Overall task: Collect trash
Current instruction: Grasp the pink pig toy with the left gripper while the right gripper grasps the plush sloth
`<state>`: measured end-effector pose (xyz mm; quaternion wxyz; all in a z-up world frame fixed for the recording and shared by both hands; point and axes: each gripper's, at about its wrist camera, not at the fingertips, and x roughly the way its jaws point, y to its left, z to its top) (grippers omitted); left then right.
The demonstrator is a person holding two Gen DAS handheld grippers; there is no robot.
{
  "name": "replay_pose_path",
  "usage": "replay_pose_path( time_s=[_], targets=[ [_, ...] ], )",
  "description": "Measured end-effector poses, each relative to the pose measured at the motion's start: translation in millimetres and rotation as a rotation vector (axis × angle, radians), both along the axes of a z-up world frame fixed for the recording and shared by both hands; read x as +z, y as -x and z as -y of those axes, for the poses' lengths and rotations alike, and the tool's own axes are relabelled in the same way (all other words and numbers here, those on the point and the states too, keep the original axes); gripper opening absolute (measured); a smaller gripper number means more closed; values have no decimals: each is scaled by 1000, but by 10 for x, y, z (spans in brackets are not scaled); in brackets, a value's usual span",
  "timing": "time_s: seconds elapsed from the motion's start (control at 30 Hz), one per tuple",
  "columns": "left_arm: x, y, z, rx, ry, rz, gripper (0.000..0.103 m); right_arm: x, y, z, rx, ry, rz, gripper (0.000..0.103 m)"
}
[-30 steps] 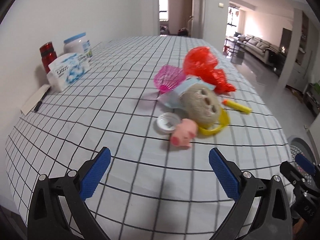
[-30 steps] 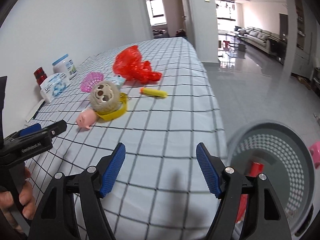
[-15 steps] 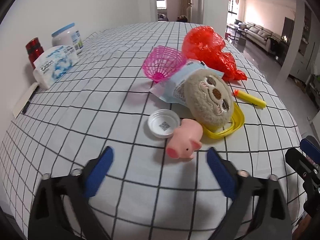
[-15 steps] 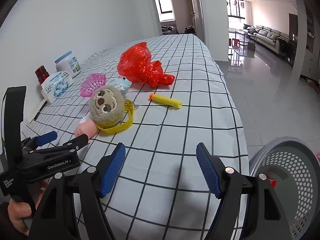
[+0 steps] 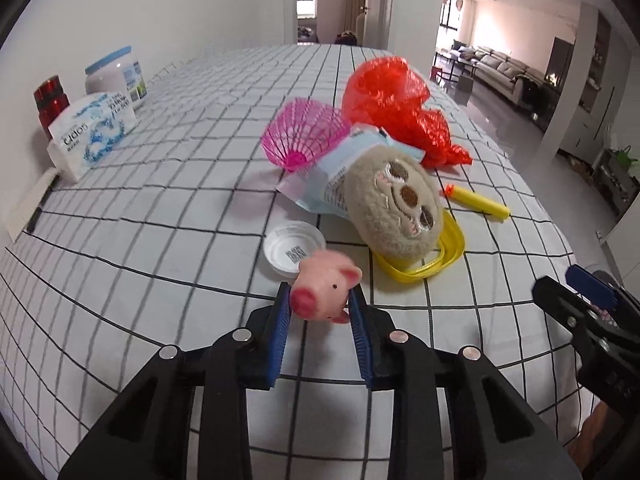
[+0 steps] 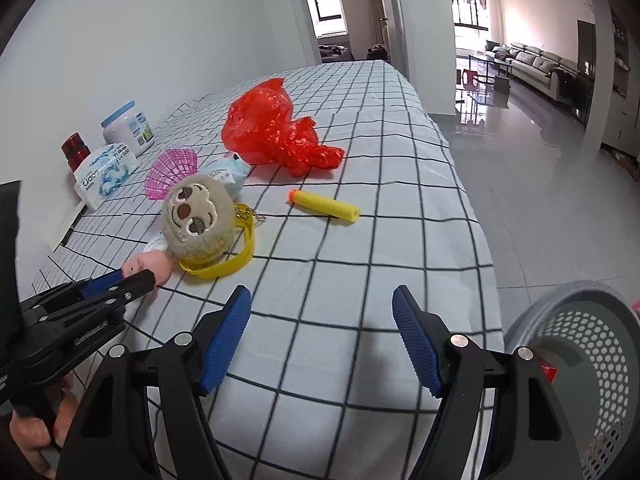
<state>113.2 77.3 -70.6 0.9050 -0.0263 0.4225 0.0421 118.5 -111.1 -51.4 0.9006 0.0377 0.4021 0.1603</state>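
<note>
Half a second ago the left gripper (image 5: 320, 312) was spread wide short of the clutter; now its blue pads are closed against the small pink rubber pig toy (image 5: 326, 290), at six o'clock of the round beige plush sloth face (image 5: 396, 206); lifting is judged next. The right gripper (image 6: 322, 340) is held wide open and empty; the grey perforated waste basket (image 6: 592, 344) waits at its four o'clock.
</note>
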Motion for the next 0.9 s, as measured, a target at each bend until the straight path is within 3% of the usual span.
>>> replay_pose_path(
  time_s=[0.37,0.43,0.9],
  targets=[
    [164,120,-304,38,13,60,29,140,-223,-614,130,52,18,70],
    [187,147,-363,45,13,70,29,142,-275,-732,152,57,19,74],
    [228,219,-641,75,43,93,29,19,-588,-1161,194,101,-9,76]
  ],
)
